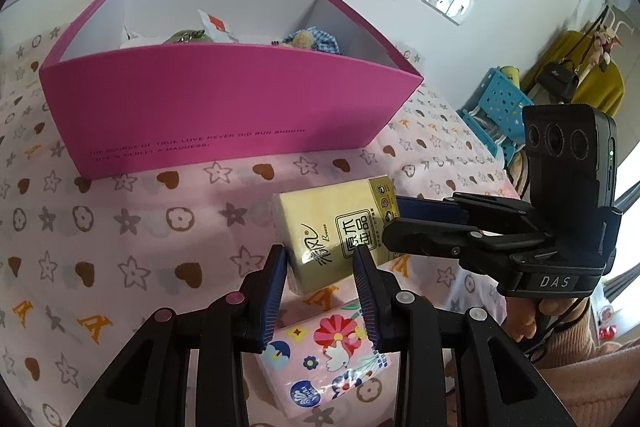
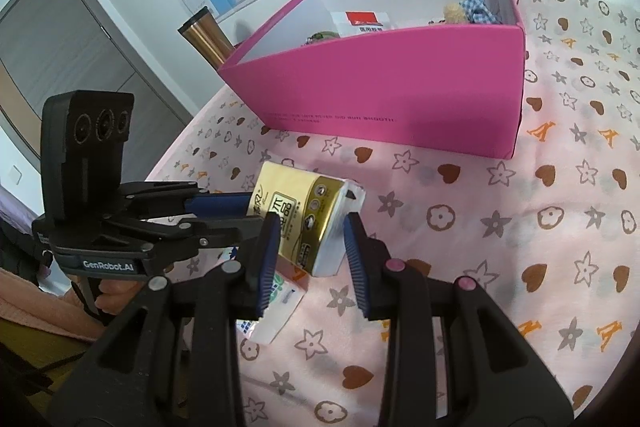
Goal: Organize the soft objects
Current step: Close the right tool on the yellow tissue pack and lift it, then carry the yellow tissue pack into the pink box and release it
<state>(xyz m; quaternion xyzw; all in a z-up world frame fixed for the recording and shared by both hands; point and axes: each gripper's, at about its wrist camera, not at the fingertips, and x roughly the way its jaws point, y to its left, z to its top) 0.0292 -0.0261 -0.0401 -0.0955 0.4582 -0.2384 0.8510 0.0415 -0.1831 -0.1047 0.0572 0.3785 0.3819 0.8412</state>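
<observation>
A yellow tissue pack (image 1: 332, 227) (image 2: 304, 211) hangs a little above the pink patterned tablecloth, held from two sides. My left gripper (image 1: 320, 259) (image 2: 252, 215) is shut on its left end. My right gripper (image 2: 312, 223) (image 1: 392, 221) is shut on its right end. Beneath it on the cloth lies a floral tissue pack (image 1: 328, 355) (image 2: 280, 299). Behind stands an open pink box (image 1: 224, 107) (image 2: 400, 75). It holds a white packet with a red label (image 2: 362, 21), a green item and a blue checked soft toy (image 1: 316, 39).
A metal tumbler (image 2: 208, 35) stands left of the box near the wall map. A blue perforated basket (image 1: 496, 99) and a yellow chair with a black bag (image 1: 560, 79) sit off the table's right side. The table edge (image 2: 176, 147) runs at the left. A hand in a pink sleeve (image 1: 580, 355) holds the right gripper.
</observation>
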